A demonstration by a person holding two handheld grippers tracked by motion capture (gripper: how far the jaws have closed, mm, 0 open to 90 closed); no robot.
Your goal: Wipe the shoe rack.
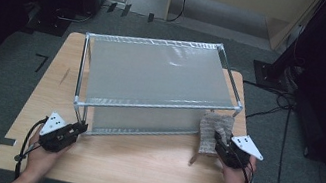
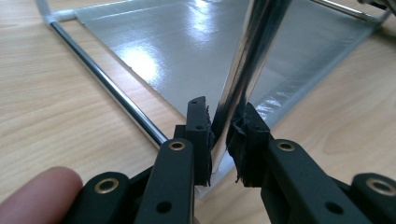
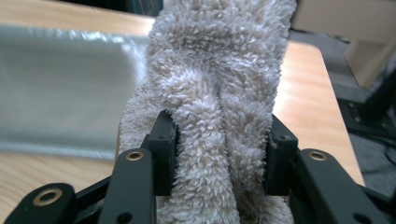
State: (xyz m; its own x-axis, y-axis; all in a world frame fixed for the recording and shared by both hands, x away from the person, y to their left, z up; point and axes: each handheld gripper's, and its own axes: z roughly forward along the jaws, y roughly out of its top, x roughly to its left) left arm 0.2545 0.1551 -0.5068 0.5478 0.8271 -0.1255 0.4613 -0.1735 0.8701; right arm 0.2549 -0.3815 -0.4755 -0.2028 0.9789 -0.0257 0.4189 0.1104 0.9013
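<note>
Rack (image 1: pixel 154 70) with a metal frame and grey sheet shelves stands in the middle of my wooden desk (image 1: pixel 138 163); it is the biggest thing here, and I see its near left upright post (image 2: pixel 247 60) as a shiny tube in the left gripper view; the towel (image 1: pixel 214 131), beige and fluffy, hangs bunched at the rack's near right corner, touching the frame; my left gripper (image 1: pixel 79 127) is clamped tight on that post, low down; my right gripper (image 1: pixel 217 139) is partly closed, pinching a thick fold of the towel.
</note>
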